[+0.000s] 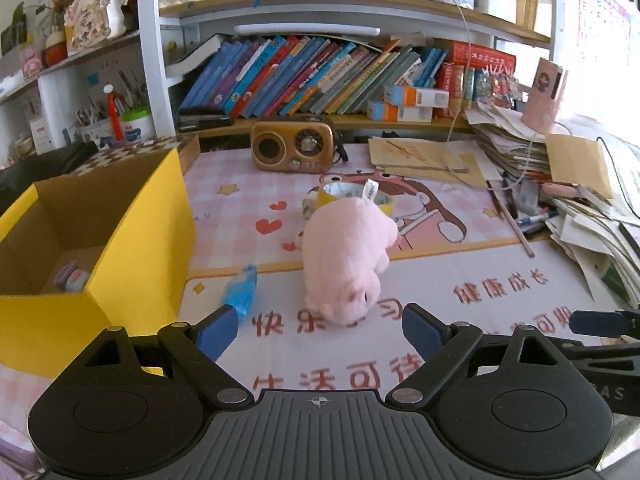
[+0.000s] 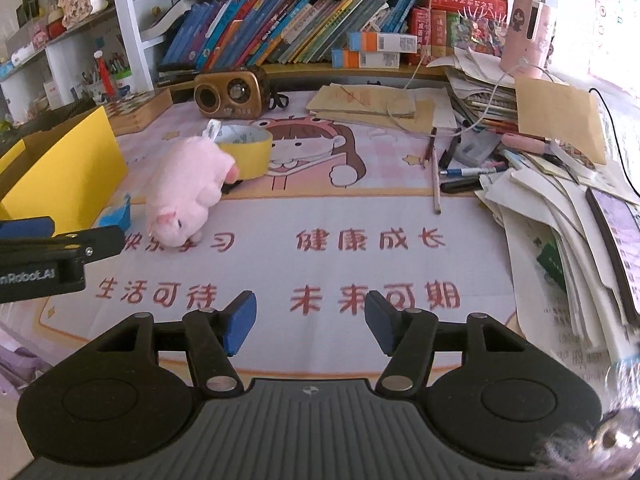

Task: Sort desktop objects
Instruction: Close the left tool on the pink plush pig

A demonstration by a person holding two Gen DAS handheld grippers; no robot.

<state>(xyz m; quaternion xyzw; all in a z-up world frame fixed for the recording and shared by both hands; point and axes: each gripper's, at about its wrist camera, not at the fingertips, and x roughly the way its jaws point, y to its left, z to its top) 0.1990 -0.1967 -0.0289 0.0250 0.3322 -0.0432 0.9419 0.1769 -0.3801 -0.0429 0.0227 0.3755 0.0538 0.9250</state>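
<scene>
Plainly, the pink plush pig lies on the counter, on the printed desk mat, snout toward the camera, just ahead of the left tongs; its rump rests against the yellow tape roll behind it, and a small blue packet lies just to its left, near the wall of the yellow cardboard box; the left tongs stand spread wide with nothing between the blue pads, and the snout sits just beyond the gap; the right tongs are parted too, released and empty over bare mat, well to the right of the pig. The pig looks light and soft, likely to squash and sag under pressure rather than slip; a hold across the thick middle of the body seems the safest, since the snout or a leg would probably fold and let it swing; the tape roll is stiff and would take a pinch across its wall; the blue packet looks thin and crinkly, perhaps awkward to lift flat. Inside the box only a small pastel object shows in the corner, too dim to name; the pig hides the near side of the tape roll; the clutter of papers and pens on the right is cut off at the edge and hard to separate.
</scene>
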